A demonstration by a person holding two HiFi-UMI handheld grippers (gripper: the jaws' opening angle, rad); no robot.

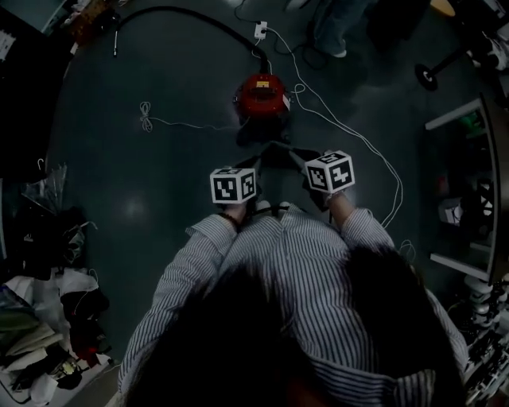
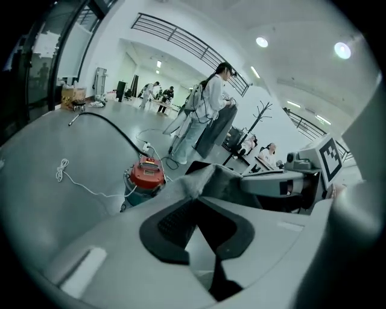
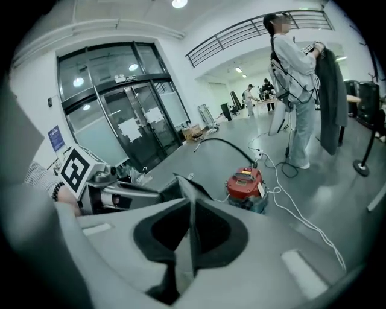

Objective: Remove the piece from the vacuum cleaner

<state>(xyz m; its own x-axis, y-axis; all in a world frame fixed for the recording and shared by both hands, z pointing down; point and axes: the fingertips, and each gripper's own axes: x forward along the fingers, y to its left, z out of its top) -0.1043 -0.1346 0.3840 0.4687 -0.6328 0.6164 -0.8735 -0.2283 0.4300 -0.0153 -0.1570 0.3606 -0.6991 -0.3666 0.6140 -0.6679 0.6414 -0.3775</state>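
The red vacuum cleaner (image 1: pixel 262 94) stands on the dark floor ahead of me, also seen in the left gripper view (image 2: pixel 146 173) and the right gripper view (image 3: pixel 245 181). Above the floor in front of it, both grippers hold one thin dark grey piece (image 1: pixel 274 151) between them. My left gripper (image 1: pixel 256 164) is shut on one end of the piece (image 2: pixel 211 178). The right gripper (image 1: pixel 299 157) is shut on the other end, where the piece (image 3: pixel 184 187) shows edge-on between the jaws. Each gripper sees the other across the piece.
A black hose (image 1: pixel 191 16) runs from the vacuum to the far left. A white cable (image 1: pixel 350 131) trails right from a power strip (image 1: pixel 260 30). A person (image 3: pixel 295 84) stands beyond the vacuum. Shelving (image 1: pixel 469 191) is at the right, and clutter (image 1: pixel 48 318) at the left.
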